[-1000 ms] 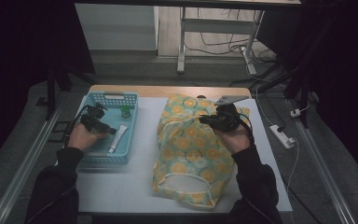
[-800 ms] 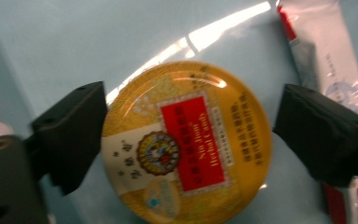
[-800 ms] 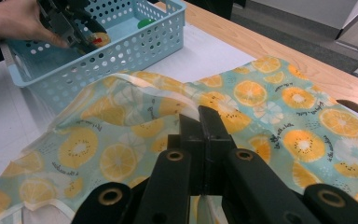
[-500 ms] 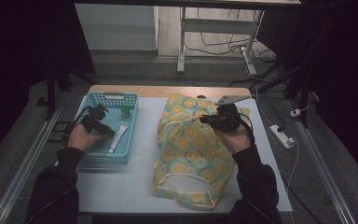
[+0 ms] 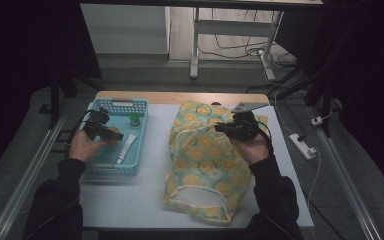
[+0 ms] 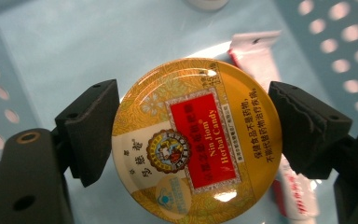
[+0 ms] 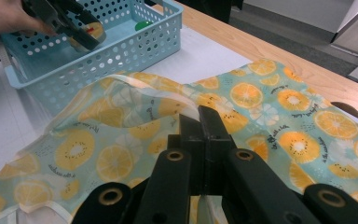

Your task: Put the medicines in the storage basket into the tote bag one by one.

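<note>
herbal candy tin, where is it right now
The herbal candy tin sits between the left gripper jaws, over the blue basket at table left, beside a white tube.

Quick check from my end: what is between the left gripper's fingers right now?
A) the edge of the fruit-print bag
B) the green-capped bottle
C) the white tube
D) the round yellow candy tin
D: in the left gripper view the left gripper has its fingers on either side of the round yellow candy tin, over the blue basket; the white tube lies beside it.

Dim room, grey floor [image 5: 360,165], white table [image 5: 155,195]
</note>
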Demonstrator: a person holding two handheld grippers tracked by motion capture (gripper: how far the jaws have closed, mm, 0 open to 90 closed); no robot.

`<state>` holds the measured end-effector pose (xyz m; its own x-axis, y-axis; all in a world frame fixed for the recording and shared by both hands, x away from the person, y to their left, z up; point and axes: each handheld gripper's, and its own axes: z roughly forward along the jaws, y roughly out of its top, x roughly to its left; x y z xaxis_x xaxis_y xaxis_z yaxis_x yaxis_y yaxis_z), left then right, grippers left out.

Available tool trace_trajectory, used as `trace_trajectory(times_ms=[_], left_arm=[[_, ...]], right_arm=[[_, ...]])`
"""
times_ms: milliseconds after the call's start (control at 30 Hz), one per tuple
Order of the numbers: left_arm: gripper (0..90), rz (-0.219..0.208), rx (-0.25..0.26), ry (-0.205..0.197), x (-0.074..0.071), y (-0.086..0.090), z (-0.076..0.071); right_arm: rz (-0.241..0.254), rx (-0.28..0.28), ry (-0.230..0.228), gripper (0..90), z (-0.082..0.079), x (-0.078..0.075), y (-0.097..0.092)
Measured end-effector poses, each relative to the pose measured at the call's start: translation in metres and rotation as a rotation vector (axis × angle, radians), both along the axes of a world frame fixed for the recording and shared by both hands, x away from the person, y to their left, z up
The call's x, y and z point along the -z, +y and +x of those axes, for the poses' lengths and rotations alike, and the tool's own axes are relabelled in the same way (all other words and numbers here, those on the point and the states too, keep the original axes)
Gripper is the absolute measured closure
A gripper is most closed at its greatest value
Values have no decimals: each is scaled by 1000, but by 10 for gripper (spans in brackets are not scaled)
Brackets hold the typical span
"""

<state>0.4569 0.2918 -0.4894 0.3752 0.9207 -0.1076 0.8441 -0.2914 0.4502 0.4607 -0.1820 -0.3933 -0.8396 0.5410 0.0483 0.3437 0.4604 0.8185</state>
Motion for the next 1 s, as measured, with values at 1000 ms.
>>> trace_trajectory(times_ms=[1000], left_arm=[[205,-149,200,-150,-61,-39,-39]], right_arm=[[7,10,-4,899,0,0,-1]])
